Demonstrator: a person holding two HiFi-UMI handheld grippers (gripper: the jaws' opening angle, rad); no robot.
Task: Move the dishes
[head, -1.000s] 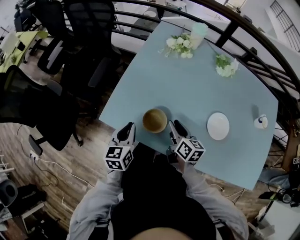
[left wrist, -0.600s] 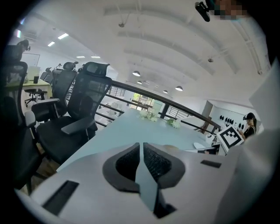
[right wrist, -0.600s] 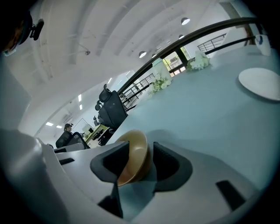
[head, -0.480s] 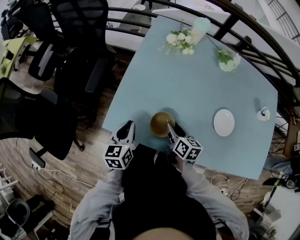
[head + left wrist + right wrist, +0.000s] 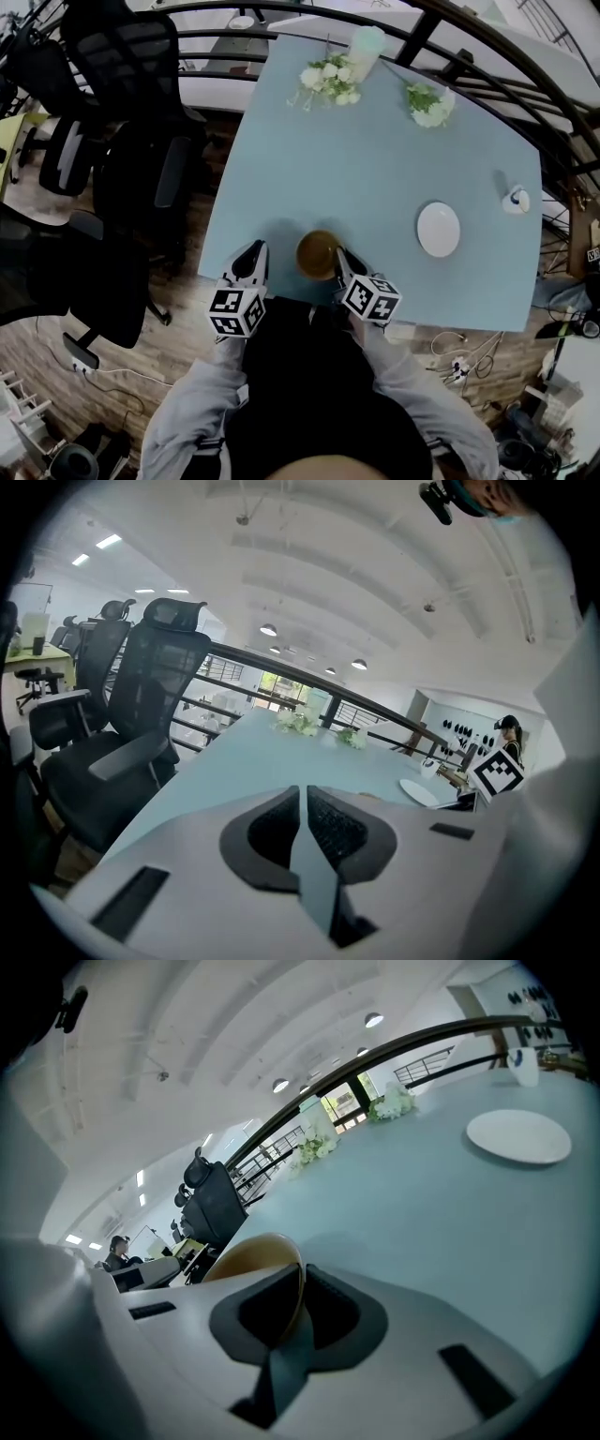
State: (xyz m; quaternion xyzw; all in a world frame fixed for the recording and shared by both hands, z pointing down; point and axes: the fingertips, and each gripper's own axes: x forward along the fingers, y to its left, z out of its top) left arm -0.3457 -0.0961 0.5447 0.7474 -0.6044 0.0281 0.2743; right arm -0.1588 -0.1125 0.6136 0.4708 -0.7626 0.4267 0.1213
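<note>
I find the right hand-held gripper (image 5: 339, 261) clamped on the brown bowl's (image 5: 317, 253) rim at the counter's (image 5: 375, 169) near edge. The left hand-held gripper (image 5: 253, 256) has its jaws together, holding nothing.

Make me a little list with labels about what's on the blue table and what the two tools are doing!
table: light blue
bowl: tan, near the table's front edge
plate: white, nothing on it, to the right of the bowl and apart from it
flowers: white bunches at the far edge
left tool: jaws together, holding nothing, left of the bowl
right tool: jaws pinched on the bowl's rim
</note>
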